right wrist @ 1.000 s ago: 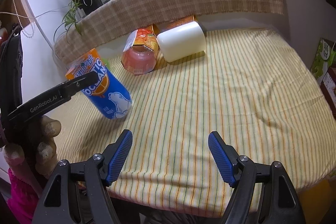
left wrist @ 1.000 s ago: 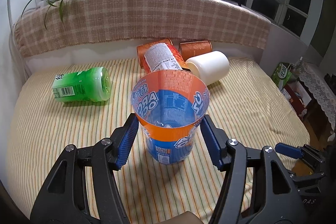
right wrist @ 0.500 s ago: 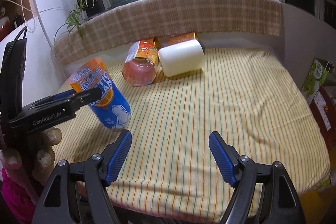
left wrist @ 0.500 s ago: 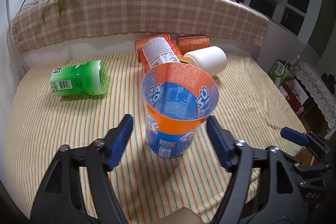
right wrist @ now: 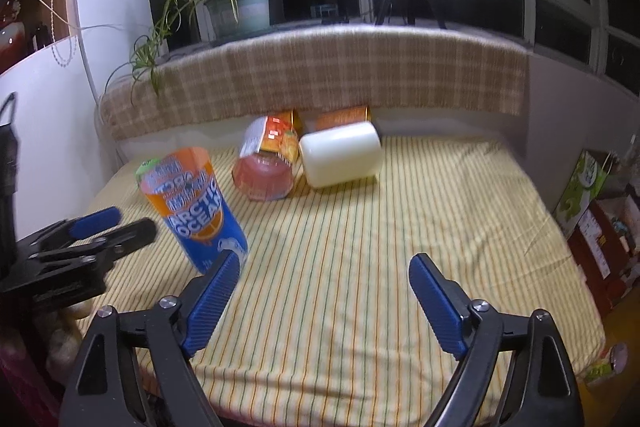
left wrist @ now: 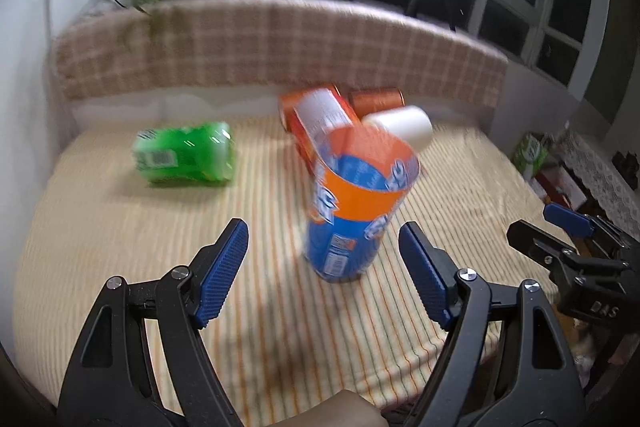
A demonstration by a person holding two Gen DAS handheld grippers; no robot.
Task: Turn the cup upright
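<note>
An orange and blue Arctic Ocean cup (left wrist: 352, 203) stands upright, mouth up, on the striped cloth; it also shows in the right wrist view (right wrist: 196, 207). My left gripper (left wrist: 324, 271) is open and empty, its blue pads apart on either side of the cup and a little short of it, not touching. My right gripper (right wrist: 324, 303) is open and empty over the near part of the cloth, to the right of the cup. The left gripper's body (right wrist: 76, 247) shows at the left edge of the right wrist view.
A green cup (left wrist: 184, 157), an orange labelled cup (left wrist: 320, 119), a white cup (left wrist: 404, 125) and an orange can (left wrist: 376, 99) lie on their sides further back. A checked cushion (left wrist: 280, 43) backs the table. The table's right edge (right wrist: 576, 291) drops to boxes on the floor.
My left gripper has let go of the cup, opened wider and pulled back and up. The cup stays standing. The right gripper has tilted up and shifted slightly.
</note>
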